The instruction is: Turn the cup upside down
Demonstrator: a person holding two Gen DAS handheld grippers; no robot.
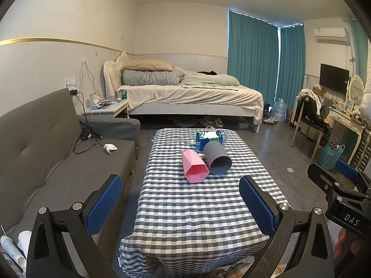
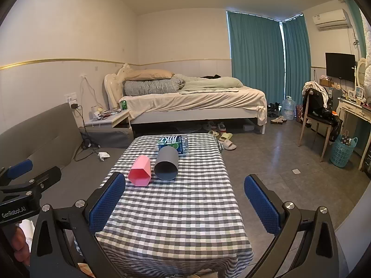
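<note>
Plainly, neither cup has been touched yet: a pink faceted plastic cup [image 1: 194, 168] and a grey cylindrical plastic cup [image 1: 217, 159] lie on their sides, touching, near the middle of the low table under its grey-and-white checked cloth [image 1: 199, 213], mouths turned toward the cameras. Just behind the grey cup sit a green drink carton [image 2: 169, 141] and a clear water bottle [image 2: 184, 144].

Both tongs hang back over the near end of the table, well apart from the cups. The left gripper [image 1: 180, 205] has its blue pads spread wide with nothing between them; the right gripper [image 2: 184, 205] is likewise spread wide and empty.

My reading is that the approach is the step in hand. Which cup is meant cannot be told from the task line. The next move likely calls for one gripper to advance, straddle a cup across its body, close, lift and rotate it until the mouth faces the cloth. The smooth round cup may roll when nudged
</note>
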